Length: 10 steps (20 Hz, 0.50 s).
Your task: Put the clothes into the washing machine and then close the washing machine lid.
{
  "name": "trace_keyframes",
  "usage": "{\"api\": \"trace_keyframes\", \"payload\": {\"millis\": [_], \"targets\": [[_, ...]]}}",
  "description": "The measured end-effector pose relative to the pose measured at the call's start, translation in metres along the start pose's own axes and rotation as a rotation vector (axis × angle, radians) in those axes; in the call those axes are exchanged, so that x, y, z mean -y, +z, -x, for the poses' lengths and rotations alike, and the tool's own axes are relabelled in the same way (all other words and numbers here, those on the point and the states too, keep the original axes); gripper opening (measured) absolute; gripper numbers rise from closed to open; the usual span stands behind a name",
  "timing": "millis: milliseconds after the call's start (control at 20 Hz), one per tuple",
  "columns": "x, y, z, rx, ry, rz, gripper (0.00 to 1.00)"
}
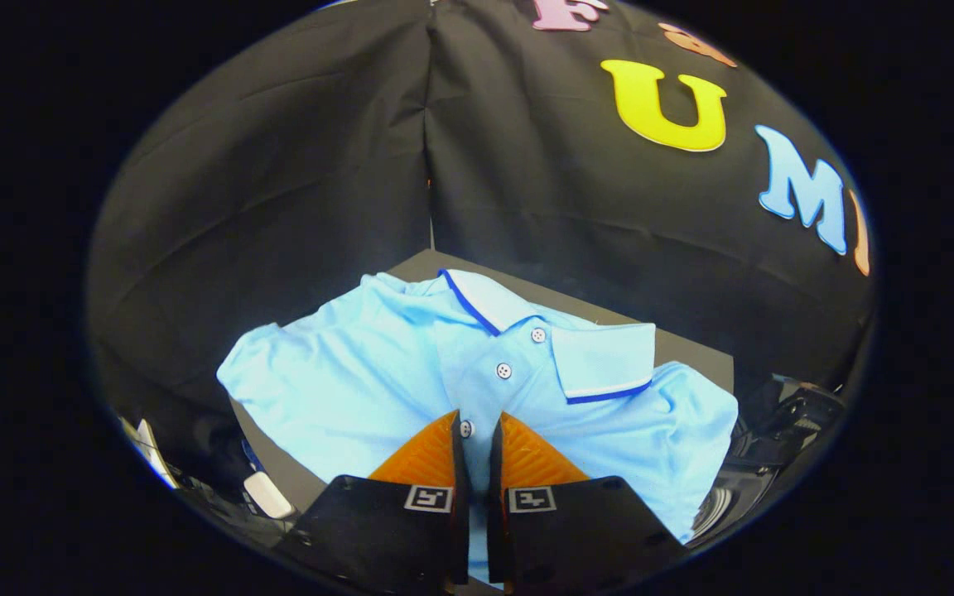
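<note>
A light blue polo shirt (pixel 378 381) with a blue-edged collar and white buttons lies spread on a dark table (pixel 684 352) in the booth's corner. My gripper (pixel 477 434) is low over the shirt's front. Its two fingers (pixel 427 455) stand almost together, with a narrow strip of the buttoned placket pinched between them and one button right at the tips. The collar and the other two buttons lie just beyond the fingers, and the sleeves spread out to either side.
Past the table's right edge sits a dark, shiny object (pixel 775 430) with a round ribbed part (pixel 717 505); I cannot tell what it is. White items (pixel 266 494) lie low beside the table's left edge. Black cloth walls close in behind the table.
</note>
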<state>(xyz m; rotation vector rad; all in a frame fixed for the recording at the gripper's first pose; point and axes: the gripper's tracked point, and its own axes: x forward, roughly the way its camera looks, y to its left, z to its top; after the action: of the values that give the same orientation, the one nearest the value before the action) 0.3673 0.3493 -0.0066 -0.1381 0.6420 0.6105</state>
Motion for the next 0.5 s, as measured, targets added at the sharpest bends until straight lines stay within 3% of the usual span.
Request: {"api": "trace_keyframes", "payload": {"millis": [50,100,500], "targets": [[0.001,0.0,0.005,0.023,-0.003,-0.004,0.11],[0.0,-0.002,0.008,0.039,0.001,-0.027,0.02],[-0.001,0.023,0.044,0.204,0.029,-0.033,0.01]]}}
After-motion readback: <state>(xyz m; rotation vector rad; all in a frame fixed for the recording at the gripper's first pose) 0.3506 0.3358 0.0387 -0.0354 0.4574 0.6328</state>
